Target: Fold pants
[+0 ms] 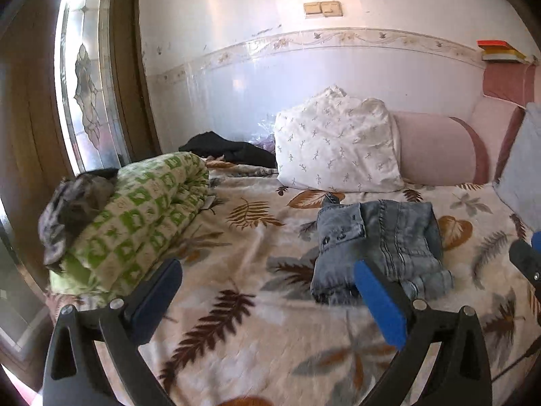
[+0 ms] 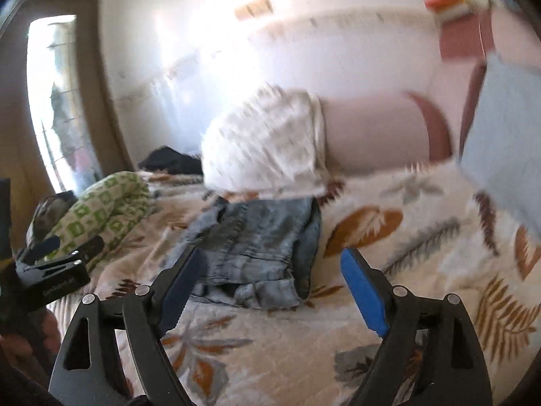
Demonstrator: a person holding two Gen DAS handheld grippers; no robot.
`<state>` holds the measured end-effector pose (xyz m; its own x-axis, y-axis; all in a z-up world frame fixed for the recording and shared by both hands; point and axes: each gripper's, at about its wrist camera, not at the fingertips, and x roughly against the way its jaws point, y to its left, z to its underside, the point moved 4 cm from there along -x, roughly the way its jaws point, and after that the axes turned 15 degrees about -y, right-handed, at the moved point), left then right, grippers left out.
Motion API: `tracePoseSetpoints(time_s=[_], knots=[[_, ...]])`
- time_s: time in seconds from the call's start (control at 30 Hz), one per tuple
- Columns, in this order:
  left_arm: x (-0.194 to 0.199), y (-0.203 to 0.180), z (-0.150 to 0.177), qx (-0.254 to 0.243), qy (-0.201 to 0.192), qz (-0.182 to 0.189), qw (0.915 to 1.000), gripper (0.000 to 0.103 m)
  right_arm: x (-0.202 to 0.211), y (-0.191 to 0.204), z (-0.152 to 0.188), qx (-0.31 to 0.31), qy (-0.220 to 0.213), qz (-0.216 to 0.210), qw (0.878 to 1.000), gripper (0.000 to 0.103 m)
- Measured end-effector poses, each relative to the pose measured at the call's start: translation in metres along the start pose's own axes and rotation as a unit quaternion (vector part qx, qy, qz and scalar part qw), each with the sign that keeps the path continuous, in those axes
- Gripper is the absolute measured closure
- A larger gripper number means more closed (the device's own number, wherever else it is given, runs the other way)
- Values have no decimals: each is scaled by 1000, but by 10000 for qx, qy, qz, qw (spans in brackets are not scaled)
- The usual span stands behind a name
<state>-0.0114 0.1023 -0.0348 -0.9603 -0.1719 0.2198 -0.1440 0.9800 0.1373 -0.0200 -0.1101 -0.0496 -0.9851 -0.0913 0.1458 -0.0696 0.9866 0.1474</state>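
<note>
Both grippers spread empty; folded jeans (image 1: 378, 247) on bedspread (image 1: 243, 321) just ahead.

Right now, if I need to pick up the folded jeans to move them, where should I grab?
Probably the thick rounded fold on the jeans right side, coming from the right over the bedspread. All layers meet there; the near hems and left waistband flap are loose and would likely unfold.

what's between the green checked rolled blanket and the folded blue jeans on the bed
Only bare leaf-print bedspread lies between the green checked rolled blanket and the folded blue denim jeans, clearest in the left wrist view.
</note>
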Motion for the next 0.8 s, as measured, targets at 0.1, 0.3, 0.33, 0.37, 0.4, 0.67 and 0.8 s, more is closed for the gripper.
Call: tracePoseSetpoints(time_s=[0.1,0.3,0.33,0.37,0.4,0.67,0.8], knots=[[17,4,-8,-101,-110,-74,9999,0,23,18,-3,237,-398,-140,9988,18],[44,9,-26,77,-340,-18,9994,0,50,38,-5,512,-893,-187,9945,17],[48,8,-28,77,-348,36,9994,0,52,42,-5,602,-949,-178,9935,17],[50,7,-29,64,-368,65,9993,0,54,43,-5,642,-965,-179,9931,17],[52,5,-30,54,-395,84,9992,0,55,45,-6,653,-966,-184,9930,17],[57,-2,-34,145,-473,210,9986,0,53,39,-4,613,-958,-123,9934,16],[55,-6,-35,131,-491,249,9984,0,51,30,-2,539,-926,-64,9942,16]])
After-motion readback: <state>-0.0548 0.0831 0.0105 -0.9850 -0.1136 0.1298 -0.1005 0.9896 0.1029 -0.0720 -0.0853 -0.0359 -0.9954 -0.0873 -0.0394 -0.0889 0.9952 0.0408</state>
